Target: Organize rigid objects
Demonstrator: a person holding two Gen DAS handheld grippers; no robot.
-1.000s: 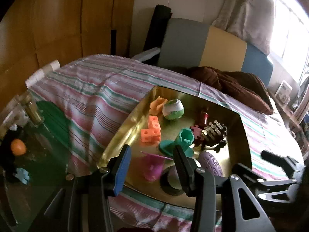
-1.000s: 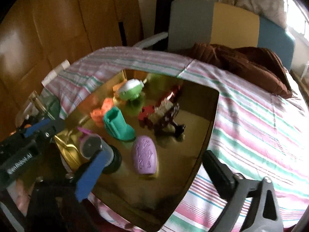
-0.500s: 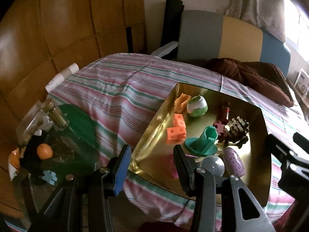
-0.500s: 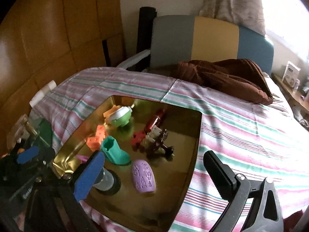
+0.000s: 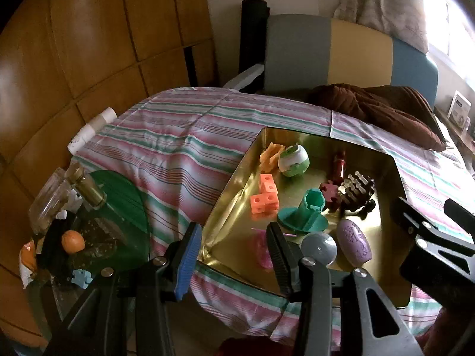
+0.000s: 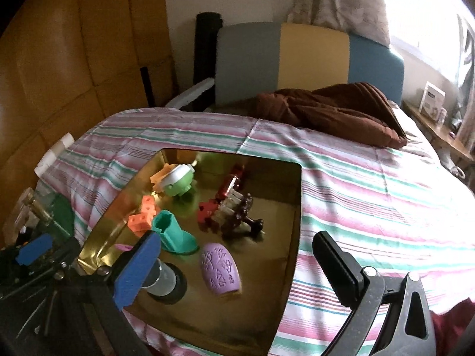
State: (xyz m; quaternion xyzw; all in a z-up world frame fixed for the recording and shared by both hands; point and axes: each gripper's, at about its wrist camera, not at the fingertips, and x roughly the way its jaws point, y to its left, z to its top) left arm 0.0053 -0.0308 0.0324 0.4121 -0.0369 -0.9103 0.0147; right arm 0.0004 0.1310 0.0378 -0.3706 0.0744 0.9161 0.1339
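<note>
1. Left gripper (image 5: 234, 255): jaws apart, empty.
2. Right gripper (image 6: 237, 267): jaws wide, empty.
3. Purple egg (image 6: 220, 270) lies in the gold tray (image 6: 292, 237), just ahead between the right jaws, long axis apparently pointing away; right hand nearer.

Brown blanket (image 6: 332, 109) on striped bedcover (image 6: 371, 195), tricolour headboard (image 6: 308, 56) behind.

My left gripper's black finger (image 5: 277, 255) covers part of the pink piece (image 5: 262, 250) in the gold tray (image 5: 225, 198). My right gripper's blue pad (image 6: 135, 270) hides part of the grey knob (image 6: 164, 280). The dark spiked piece (image 6: 237, 210) is too blurred to identify.
</note>
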